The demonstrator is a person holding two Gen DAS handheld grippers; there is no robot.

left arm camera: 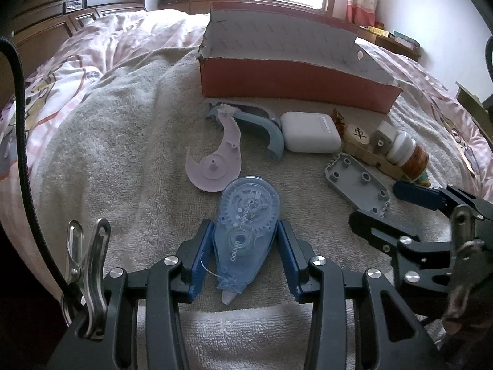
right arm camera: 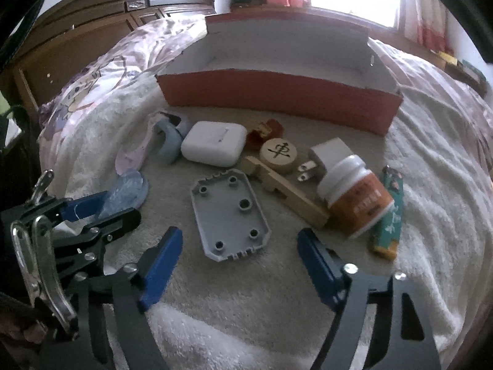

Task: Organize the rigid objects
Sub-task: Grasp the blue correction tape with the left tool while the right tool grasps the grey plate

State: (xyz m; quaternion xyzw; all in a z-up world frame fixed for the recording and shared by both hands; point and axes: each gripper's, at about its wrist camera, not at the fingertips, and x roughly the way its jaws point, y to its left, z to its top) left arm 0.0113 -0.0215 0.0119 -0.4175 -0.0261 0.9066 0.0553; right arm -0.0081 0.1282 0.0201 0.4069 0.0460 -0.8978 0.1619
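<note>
A clear blue correction tape (left arm camera: pixel 246 228) sits between the blue pads of my left gripper (left arm camera: pixel 245 225), which is shut on its sides; in the right wrist view this gripper (right arm camera: pixel 121 206) is at the left edge with the tape (right arm camera: pixel 126 192). My right gripper (right arm camera: pixel 239 232) is open, its fingers standing either side of the near end of a grey plastic plate (right arm camera: pixel 228 212) without touching it. The left wrist view shows the right gripper (left arm camera: pixel 373 204) at that plate (left arm camera: pixel 357 182). An open red cardboard box (left arm camera: pixel 292 77) with nothing inside stands behind on the towel.
On the towel lie a lilac shell half (left arm camera: pixel 215 160), a blue-grey dispenser part (left arm camera: pixel 265 126), a white earbud case (right arm camera: pixel 212 148), a wooden chess piece (right arm camera: pixel 279 152), a wooden block (right arm camera: pixel 286 191), a charger plug (right arm camera: pixel 326 157), an orange pill bottle (right arm camera: pixel 354 194) and a teal lighter (right arm camera: pixel 388 212).
</note>
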